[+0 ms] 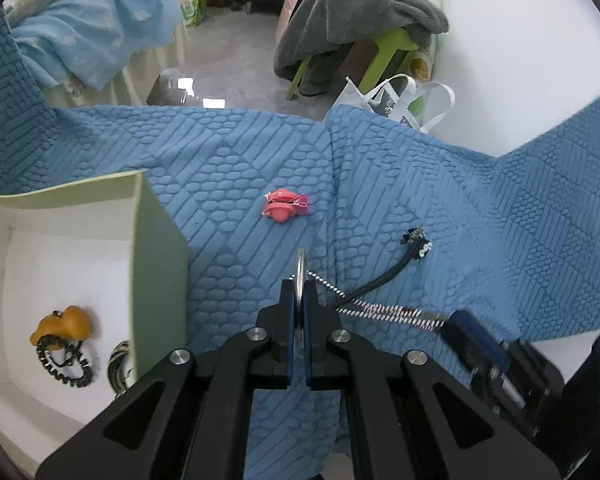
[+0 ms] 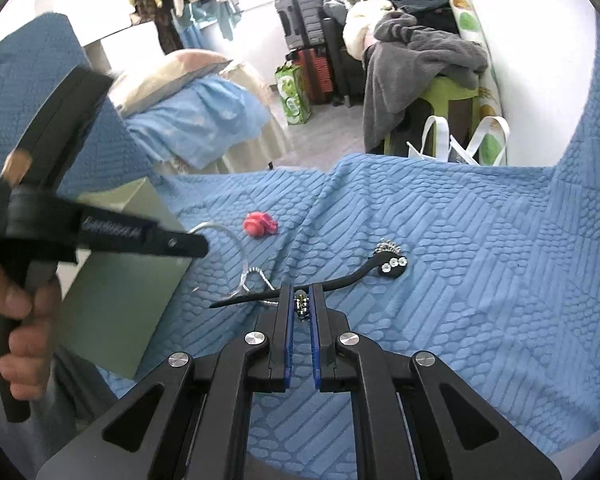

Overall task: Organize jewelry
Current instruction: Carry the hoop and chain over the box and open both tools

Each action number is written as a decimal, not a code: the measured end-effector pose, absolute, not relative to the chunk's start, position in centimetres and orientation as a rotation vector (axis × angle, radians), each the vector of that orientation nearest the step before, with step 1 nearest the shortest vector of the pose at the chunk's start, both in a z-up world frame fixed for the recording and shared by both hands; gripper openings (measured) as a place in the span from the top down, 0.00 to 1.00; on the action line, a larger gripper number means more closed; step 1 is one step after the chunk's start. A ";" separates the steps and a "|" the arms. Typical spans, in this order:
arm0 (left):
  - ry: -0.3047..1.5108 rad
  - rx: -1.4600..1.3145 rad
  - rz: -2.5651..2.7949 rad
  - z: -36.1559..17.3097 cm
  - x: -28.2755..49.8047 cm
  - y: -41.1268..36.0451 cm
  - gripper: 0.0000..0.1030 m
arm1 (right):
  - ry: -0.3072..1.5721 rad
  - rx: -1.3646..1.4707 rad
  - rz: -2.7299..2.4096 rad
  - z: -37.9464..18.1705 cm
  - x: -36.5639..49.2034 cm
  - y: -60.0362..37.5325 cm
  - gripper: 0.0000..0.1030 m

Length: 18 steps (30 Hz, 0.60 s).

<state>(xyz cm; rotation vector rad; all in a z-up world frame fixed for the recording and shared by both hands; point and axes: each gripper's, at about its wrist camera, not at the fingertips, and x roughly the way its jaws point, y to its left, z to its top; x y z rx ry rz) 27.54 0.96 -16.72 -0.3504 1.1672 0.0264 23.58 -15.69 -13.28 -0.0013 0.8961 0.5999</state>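
- While the left tongs [image 1: 299, 280] are closed edge-on upon a silver bangle [image 1: 300, 268], a twisted black-and-white cord [image 1: 380, 308] trails from that ring across the blue quilted cover [image 1: 500, 240] to the right tongs [image 2: 301, 300].
- The right tongs are nearly closed on a small beaded end piece [image 2: 302, 305] of that cord; whether the grip is firm I cannot tell.
- A black hair stick [image 2: 340, 280] with rhinestones lies on the cover just ahead, and a pink clip [image 1: 286, 210] rests farther off.
- The open box [image 1: 156, 240] stands to the left; inside lie a yellow charm with a coiled hair tie [image 1: 64, 340] and a striped piece [image 1: 120, 364].
- Judging by this, the step in hand is carrying the bangle and its cord to the box.
- The next move calls for both tongs to travel left together, keeping the cord clear of the hair stick and lifting over the box wall.
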 end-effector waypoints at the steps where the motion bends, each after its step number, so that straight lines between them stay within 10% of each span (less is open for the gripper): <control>1: 1.160 -0.336 0.025 -16.5 27.3 0.8 0.97 | 0.895 0.002 0.594 -13.2 23.6 -15.8 0.95; 18: 1.073 -0.281 -0.032 -13.5 21.6 0.1 0.97 | 0.852 0.083 0.560 -9.5 20.6 -17.4 0.95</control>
